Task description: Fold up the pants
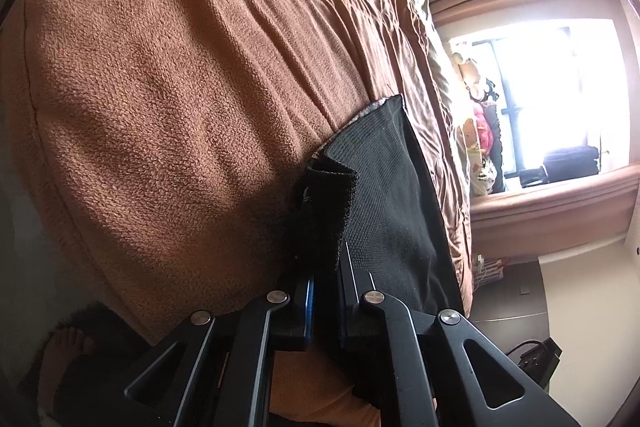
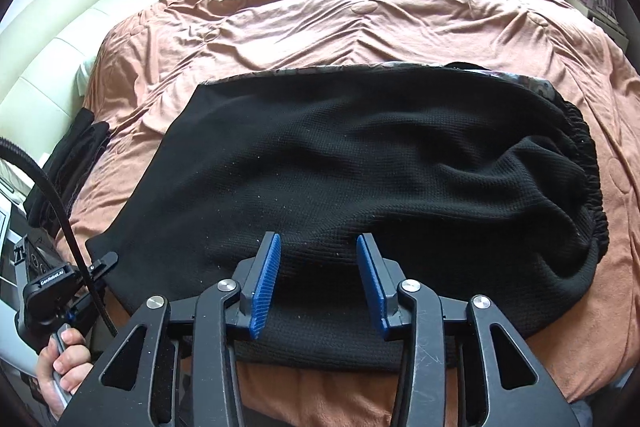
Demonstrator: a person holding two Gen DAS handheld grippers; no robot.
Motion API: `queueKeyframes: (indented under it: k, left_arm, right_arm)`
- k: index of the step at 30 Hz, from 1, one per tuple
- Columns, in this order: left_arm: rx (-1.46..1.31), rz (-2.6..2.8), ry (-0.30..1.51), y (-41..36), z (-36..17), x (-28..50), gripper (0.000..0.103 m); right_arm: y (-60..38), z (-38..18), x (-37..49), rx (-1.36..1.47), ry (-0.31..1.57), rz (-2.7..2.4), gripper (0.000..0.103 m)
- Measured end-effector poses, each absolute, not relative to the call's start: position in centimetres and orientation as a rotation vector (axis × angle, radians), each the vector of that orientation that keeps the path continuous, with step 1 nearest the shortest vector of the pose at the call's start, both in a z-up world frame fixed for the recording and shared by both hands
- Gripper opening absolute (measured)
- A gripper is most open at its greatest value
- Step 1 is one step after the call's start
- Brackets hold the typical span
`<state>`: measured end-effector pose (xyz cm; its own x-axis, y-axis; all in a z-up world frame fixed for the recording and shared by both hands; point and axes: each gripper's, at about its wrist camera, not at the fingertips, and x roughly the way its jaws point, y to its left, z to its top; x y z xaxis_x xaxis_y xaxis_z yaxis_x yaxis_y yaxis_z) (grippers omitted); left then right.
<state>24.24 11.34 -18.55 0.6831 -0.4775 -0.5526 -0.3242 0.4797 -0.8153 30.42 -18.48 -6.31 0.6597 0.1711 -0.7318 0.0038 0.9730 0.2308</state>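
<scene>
Left claw point(image 1: 326, 267) angled down, clamped on pants point(image 2: 360, 179) edge, right claw point(image 2: 318, 283) parted above them

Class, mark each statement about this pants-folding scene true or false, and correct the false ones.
1. The pants are black. True.
2. The left hand-held gripper is pinching a corner of the pants. True.
3. The right hand-held gripper is clamped shut on the waistband. False: its jaws stand apart over the near edge of the pants, gripping nothing.
4. The pants lie on a white sheet. False: they lie on a brown bedspread.
</scene>
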Motion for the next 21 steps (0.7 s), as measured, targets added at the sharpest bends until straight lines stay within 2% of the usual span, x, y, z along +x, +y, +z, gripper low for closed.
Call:
queueKeyframes:
  k: [2, 10, 17, 21]
  left_arm:
    - [-1.096, -0.114, 0.847, 11.4, -18.1, 24.1, 0.008]
    - [-1.086, -0.113, 0.832, 11.5, -17.5, 23.9, 0.007]
    - [-1.078, -0.120, 0.815, 11.5, -16.3, 23.9, 0.006]
    - [-1.088, -0.111, 0.811, 11.3, -15.9, 23.9, 0.006]
  right_arm:
    - [-18.5, -6.7, 30.9, 0.243, 0.842, 0.079, 0.027]
    - [-16.0, -8.8, 32.5, 0.212, 0.897, 0.103, 0.027]
    - [-15.0, -10.6, 31.6, 0.235, 0.985, 0.169, 0.019]
    - [-13.8, -11.2, 30.5, 0.235, 1.027, 0.231, 0.019]
